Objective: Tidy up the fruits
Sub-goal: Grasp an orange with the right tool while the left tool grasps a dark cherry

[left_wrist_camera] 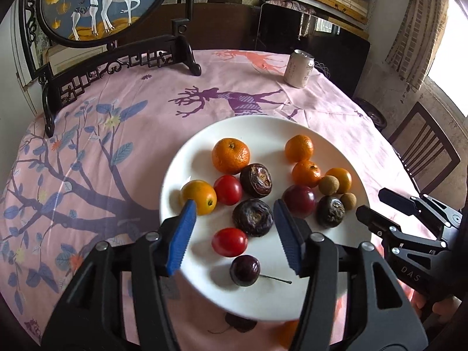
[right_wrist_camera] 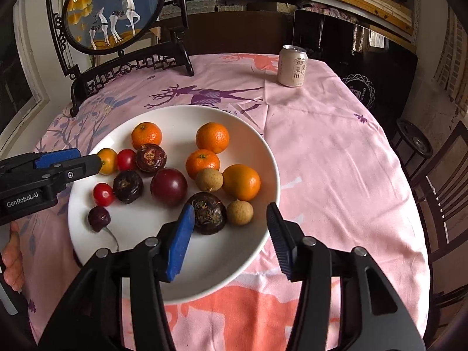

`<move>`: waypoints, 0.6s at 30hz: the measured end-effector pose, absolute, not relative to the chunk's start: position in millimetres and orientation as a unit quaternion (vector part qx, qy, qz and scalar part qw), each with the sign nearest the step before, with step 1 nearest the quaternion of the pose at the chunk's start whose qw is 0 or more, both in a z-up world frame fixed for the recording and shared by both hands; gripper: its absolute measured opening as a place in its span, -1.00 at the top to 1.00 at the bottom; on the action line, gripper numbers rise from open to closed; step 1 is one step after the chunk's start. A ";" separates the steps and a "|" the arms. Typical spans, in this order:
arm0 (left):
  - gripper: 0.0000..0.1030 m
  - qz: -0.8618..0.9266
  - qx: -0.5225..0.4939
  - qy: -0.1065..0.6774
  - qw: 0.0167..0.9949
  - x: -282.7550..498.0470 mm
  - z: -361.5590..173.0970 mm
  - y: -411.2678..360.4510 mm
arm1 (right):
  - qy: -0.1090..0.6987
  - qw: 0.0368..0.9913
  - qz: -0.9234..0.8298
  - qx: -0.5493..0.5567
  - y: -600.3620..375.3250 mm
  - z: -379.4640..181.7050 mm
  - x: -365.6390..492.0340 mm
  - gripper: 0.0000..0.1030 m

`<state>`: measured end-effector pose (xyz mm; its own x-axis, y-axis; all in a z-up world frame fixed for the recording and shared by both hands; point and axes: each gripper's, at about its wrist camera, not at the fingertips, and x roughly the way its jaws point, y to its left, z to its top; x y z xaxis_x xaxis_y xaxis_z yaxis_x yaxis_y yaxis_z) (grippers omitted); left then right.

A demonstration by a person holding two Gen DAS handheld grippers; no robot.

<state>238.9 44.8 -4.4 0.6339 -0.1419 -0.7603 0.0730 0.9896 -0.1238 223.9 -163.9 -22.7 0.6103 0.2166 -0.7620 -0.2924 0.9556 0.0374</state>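
A white plate (left_wrist_camera: 201,146) (right_wrist_camera: 122,128) on the pink tablecloth holds mixed fruit: several tangerines (left_wrist_camera: 230,155) (right_wrist_camera: 212,137), two red cherry tomatoes (left_wrist_camera: 229,242) (right_wrist_camera: 103,194), dark wrinkled passion fruits (left_wrist_camera: 253,217) (right_wrist_camera: 206,212), a smooth purple plum (left_wrist_camera: 299,201) (right_wrist_camera: 169,186), two tan longans (right_wrist_camera: 239,212) and a dark cherry with stem (left_wrist_camera: 244,270). My left gripper (left_wrist_camera: 234,209) is open above the plate's near left part, around a passion fruit without touching. My right gripper (right_wrist_camera: 231,215) is open over the plate's near right rim, beside a longan; it also shows in the left wrist view (left_wrist_camera: 371,204).
A drink can (left_wrist_camera: 299,68) (right_wrist_camera: 292,65) stands at the table's far right. A dark carved wooden screen with a deer picture (left_wrist_camera: 102,5) (right_wrist_camera: 117,11) stands at the far left. A wooden chair (right_wrist_camera: 438,199) is beside the table's right edge.
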 end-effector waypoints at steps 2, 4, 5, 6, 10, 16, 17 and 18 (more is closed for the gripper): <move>-0.36 -0.053 -0.041 0.416 0.907 218.6 2.3 47.6 | 0.416 0.895 0.156 -0.044 -164.2 -17.3 205.0 -0.02; -0.39 -0.052 -0.049 0.410 0.909 196.0 5.5 52.0 | 0.418 0.892 0.166 -0.039 -166.1 -16.0 183.6 -0.02; -0.39 -0.052 -0.057 0.407 0.910 183.4 5.0 55.3 | 0.420 0.891 0.171 -0.034 -167.2 -16.4 172.6 -0.02; -0.39 -0.051 -0.065 0.405 0.911 170.9 3.1 58.4 | 0.422 0.889 0.177 -0.028 -168.8 -17.3 161.0 -0.02; -0.41 -0.048 -0.083 0.409 0.908 128.4 -13.3 67.9 | 0.425 0.885 0.190 -0.017 -167.5 -21.4 122.1 -0.02; -0.41 -0.033 -0.071 0.425 0.902 97.5 -35.1 75.4 | 0.436 0.875 0.207 -0.027 -149.6 -27.5 99.6 -0.03; -0.41 -0.032 -0.072 0.425 0.902 94.3 -36.0 76.8 | 0.440 0.872 0.211 -0.029 -144.4 -30.4 99.5 -0.03; -0.41 -0.030 -0.072 0.424 0.902 91.2 -36.1 78.3 | 0.445 0.868 0.216 -0.032 -138.1 -33.7 100.1 -0.03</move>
